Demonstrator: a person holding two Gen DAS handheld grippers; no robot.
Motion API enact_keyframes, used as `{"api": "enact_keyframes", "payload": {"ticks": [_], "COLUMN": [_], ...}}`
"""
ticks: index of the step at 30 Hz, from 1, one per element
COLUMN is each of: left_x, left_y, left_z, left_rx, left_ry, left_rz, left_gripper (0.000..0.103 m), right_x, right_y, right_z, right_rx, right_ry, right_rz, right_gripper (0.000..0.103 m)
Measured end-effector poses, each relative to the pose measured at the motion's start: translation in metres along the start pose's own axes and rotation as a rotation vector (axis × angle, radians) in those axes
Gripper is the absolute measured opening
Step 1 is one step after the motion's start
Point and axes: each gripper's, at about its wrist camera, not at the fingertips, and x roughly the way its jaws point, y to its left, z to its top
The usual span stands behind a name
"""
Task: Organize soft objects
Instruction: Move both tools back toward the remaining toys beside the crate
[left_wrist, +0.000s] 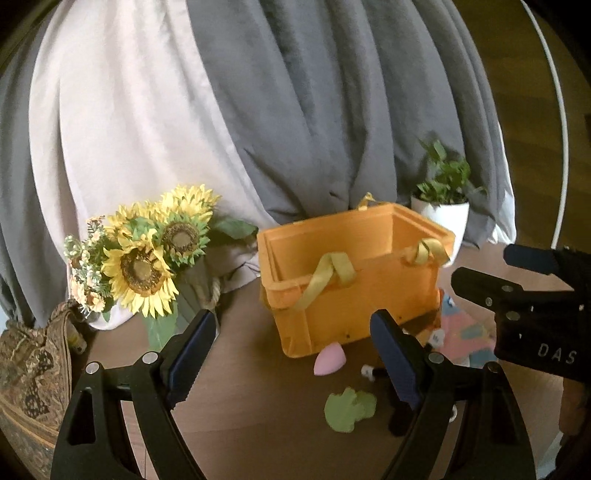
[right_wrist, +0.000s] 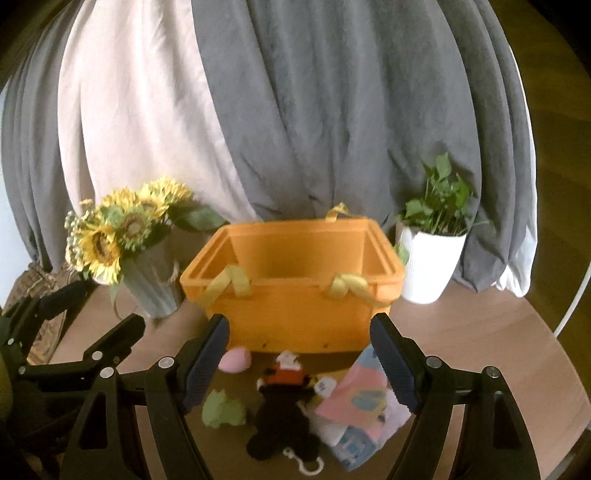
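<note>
Left gripper (left_wrist: 291, 363) and right gripper (right_wrist: 299, 363): fingers wide apart, holding nothing. Before the orange basket (right_wrist: 295, 288) on the desk (right_wrist: 480, 350): pink sponge (right_wrist: 235, 360), green sponge (right_wrist: 223, 410), black plush toy (right_wrist: 280, 413), pastel cloth (right_wrist: 362, 413). Grey curtains (right_wrist: 332, 110) behind.

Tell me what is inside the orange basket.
Nothing shows inside the orange basket: only bare inner walls are visible. Its floor is hidden by the front wall, so something low could lie there.

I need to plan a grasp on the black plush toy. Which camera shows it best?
The right wrist view: the black plush toy lies in full between the open fingers, before the orange basket. In the left wrist view, the left gripper's finger hides most of it.
</note>
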Motion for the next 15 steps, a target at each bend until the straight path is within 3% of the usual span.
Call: {"api": "enact_keyframes", "payload": {"ticks": [15], "left_x": [0.022], "left_y": [0.001], "left_z": [-0.050], "left_rx": [0.039], "left_ry": [0.102], "left_rz": [-0.109], "left_gripper": [0.086], "right_x": [0.021], "right_y": [0.015], "right_z": [-0.035], "right_rx": [-0.016], "right_ry": [0.130], "right_rz": [0.017], "right_gripper": [0.079]}}
